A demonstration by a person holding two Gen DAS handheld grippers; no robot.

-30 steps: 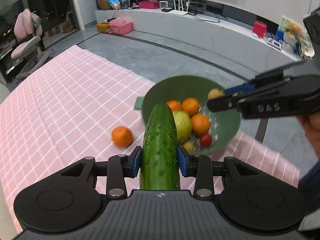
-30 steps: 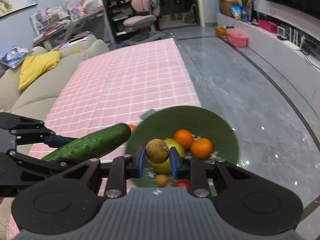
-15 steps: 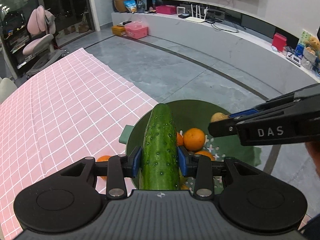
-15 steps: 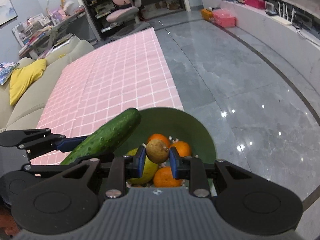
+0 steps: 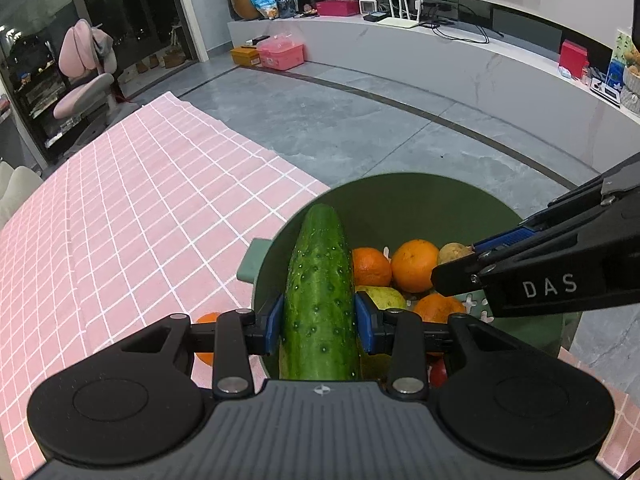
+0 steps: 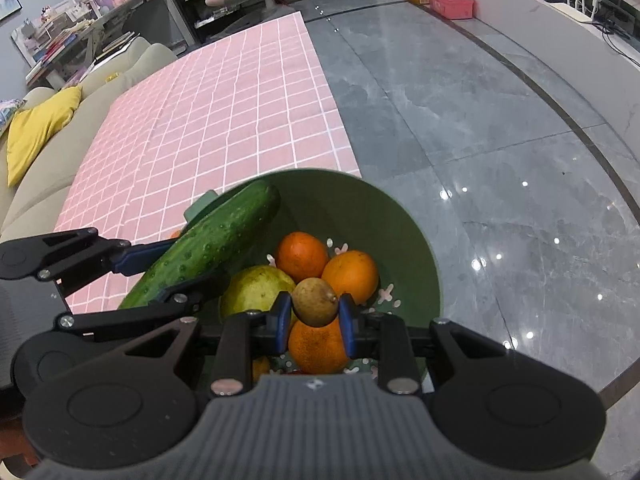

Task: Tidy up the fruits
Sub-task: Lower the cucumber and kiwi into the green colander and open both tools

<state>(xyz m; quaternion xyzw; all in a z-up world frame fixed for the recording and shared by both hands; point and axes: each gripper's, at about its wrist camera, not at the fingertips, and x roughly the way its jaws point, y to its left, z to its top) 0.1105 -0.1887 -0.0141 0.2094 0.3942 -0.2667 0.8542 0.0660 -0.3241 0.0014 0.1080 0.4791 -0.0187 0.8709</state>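
Clamping a cucumber (image 5: 320, 280) lengthwise, the left gripper (image 5: 319, 322) hangs over the green bowl (image 5: 400, 200); the right gripper (image 6: 314, 320) pinches a small brown fruit (image 6: 314, 301) above the bowl's oranges (image 6: 302, 257) (one orange (image 5: 206, 338) lies outside on the pink cloth (image 5: 140, 220)).

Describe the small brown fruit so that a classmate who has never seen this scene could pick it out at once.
Find the green bowl at the edge of the pink checked cloth. Over its pile of fruit, the right hand-held gripper pinches the brown fruit between blue pads. It is dull brown, egg-shaped and smaller than the oranges and the yellow-green fruit beneath.
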